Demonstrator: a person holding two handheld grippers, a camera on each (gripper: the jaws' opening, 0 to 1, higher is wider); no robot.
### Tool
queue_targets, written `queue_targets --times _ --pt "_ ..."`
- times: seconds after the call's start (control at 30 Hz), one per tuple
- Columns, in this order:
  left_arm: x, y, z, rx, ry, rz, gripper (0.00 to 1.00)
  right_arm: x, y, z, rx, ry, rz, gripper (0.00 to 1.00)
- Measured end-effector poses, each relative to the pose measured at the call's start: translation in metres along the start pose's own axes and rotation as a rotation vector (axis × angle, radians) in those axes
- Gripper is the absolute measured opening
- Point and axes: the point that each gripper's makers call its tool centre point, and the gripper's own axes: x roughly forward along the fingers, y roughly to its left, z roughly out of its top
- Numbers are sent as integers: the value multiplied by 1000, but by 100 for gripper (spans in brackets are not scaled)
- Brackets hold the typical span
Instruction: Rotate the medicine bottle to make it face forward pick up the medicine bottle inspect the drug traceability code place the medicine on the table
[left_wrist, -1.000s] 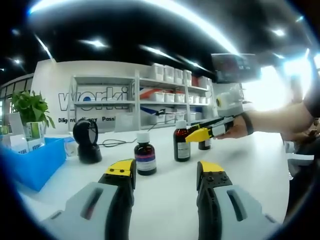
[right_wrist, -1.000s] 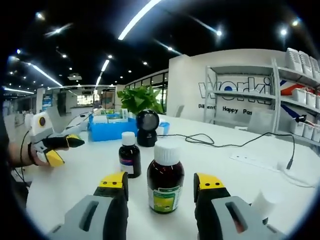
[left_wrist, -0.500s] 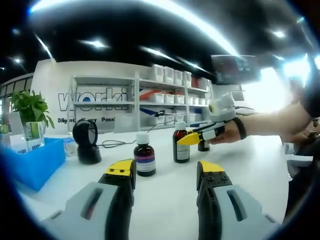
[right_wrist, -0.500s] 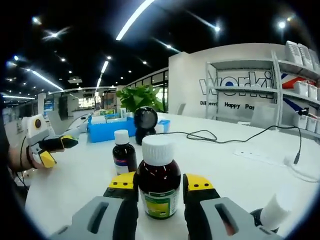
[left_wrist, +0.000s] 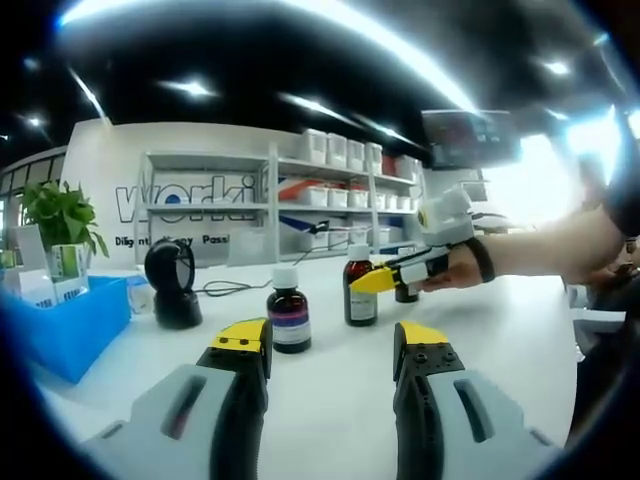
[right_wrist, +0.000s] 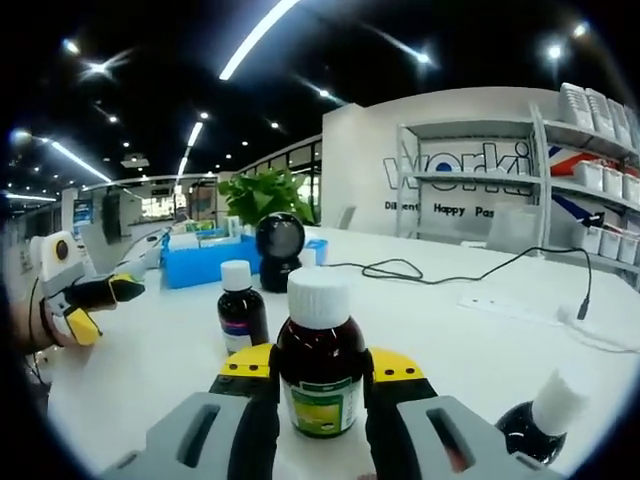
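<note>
While closed on the medicine bottle (right_wrist: 320, 372) at lower centre of the right gripper view: right gripper (right_wrist: 322, 372), yellow-tipped jaws pressed against both sides of the brown glass, white cap above, green label facing the camera.

Largest to smallest:
- White table (right_wrist: 480, 340), across the lower half of both views.
- Blue bin (left_wrist: 62, 322), lower left of the left gripper view.
- Left gripper (left_wrist: 331, 345), bottom centre of that view, jaws apart, nothing between them.
- Black scanner (left_wrist: 172, 283), left of centre.
- Medicine bottle at centre of the left gripper view, base close to the table, contact uncertain.
- Second brown bottle (left_wrist: 290, 316), just left of it.
- Third bottle (right_wrist: 535, 428), lower right of the right gripper view.

Progress, as judged: grasp made, label apparently forward; lift, code inspection and set-down remaining.
</note>
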Motion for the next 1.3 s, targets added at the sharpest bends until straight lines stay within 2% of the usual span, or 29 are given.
queue_targets --times 0.47,0.93,1.3 --pt "0 -1 0 12 1 0 39 3 0 -2 18 23 -146 28" --pt "-1 -1 1 12 -4 1 39 0 -3 -1 51 19 -342 28" --pt "-1 -1 2 10 -11 -2 39 -3 -2 -2 72 28 -450 28"
